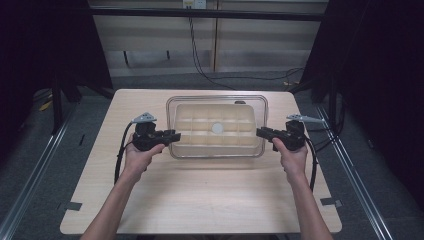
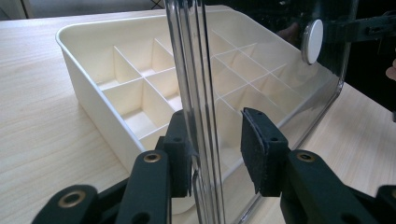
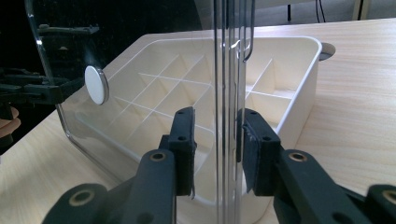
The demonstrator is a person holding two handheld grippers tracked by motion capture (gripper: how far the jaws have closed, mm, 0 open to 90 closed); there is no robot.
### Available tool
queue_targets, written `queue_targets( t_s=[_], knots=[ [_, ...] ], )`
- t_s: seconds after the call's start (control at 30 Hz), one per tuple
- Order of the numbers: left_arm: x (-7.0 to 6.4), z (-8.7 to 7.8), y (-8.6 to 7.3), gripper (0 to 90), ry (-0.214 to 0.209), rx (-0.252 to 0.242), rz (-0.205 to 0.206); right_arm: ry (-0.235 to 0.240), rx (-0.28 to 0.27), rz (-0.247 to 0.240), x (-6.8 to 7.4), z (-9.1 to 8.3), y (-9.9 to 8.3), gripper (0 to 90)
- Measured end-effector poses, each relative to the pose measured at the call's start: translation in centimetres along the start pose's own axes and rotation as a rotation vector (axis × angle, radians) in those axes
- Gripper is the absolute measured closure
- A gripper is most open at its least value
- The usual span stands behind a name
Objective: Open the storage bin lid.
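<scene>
A cream plastic box (image 1: 215, 148) with several divided compartments stands at the middle of the wooden table (image 1: 200, 200). A clear lid (image 1: 217, 100) with a white round knob (image 1: 217, 128) lies level over it. My left gripper (image 1: 175, 136) is at the lid's left edge and my right gripper (image 1: 259, 132) at its right edge. In the left gripper view the lid's rim (image 2: 196, 70) passes between the jaws of the open gripper (image 2: 217, 149); the box-side pad touches it, the other stands apart. The right gripper (image 3: 215, 149) straddles the rim (image 3: 231, 70) the same way, open. The compartments (image 2: 140, 121) look empty.
Bare wood surrounds the box on all sides. Black cables trail from both grippers over the table. Dark curtains and metal floor rails flank the table, and a cable runs along the floor behind it.
</scene>
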State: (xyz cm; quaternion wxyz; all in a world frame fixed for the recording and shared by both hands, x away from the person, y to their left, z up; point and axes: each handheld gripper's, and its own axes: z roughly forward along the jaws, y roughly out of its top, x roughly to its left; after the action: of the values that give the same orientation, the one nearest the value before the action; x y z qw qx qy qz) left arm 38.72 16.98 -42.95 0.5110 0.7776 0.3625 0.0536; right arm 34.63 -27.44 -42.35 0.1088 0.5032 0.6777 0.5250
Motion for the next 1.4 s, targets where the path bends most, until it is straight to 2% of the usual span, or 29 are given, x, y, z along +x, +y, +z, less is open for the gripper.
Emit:
queue_targets(
  t_s=[0.23, 0.3, 0.4, 0.6, 0.9, 1.2, 1.4],
  knots=[
    [-0.8, 0.0, -0.3, 64.1, 0.001, 0.009, -0.001, -0.015, 0.003, -0.012, 0.3, -0.8, -0.2, 68.7],
    [-0.9, -0.2, -0.3, 63.9, 0.008, 0.017, 0.009, -0.013, -0.001, -0.011, 0.4, -1.0, -0.2, 69.1],
    [-1.0, -0.6, -0.2, 63.9, -0.002, 0.009, 0.004, 0.019, -0.012, 0.016, 0.4, -1.4, -0.5, 70.5],
    [-1.3, -1.1, -0.4, 63.8, 0.0, 0.011, 0.013, 0.029, -0.009, 0.013, 0.8, -1.5, -0.7, 70.7],
    [-1.8, -1.7, -0.5, 63.4, -0.002, 0.005, 0.013, 0.031, -0.012, -0.011, 1.7, -2.3, -0.9, 71.0],
    [-2.4, -2.2, -0.6, 62.7, -0.009, 0.005, 0.013, 0.025, -0.014, -0.004, 2.4, -3.3, -1.1, 71.3],
    [-2.6, -2.4, -0.8, 62.8, -0.006, 0.007, 0.006, 0.033, -0.01, 0.01, 2.5, -3.3, -1.3, 71.3]
  ],
)
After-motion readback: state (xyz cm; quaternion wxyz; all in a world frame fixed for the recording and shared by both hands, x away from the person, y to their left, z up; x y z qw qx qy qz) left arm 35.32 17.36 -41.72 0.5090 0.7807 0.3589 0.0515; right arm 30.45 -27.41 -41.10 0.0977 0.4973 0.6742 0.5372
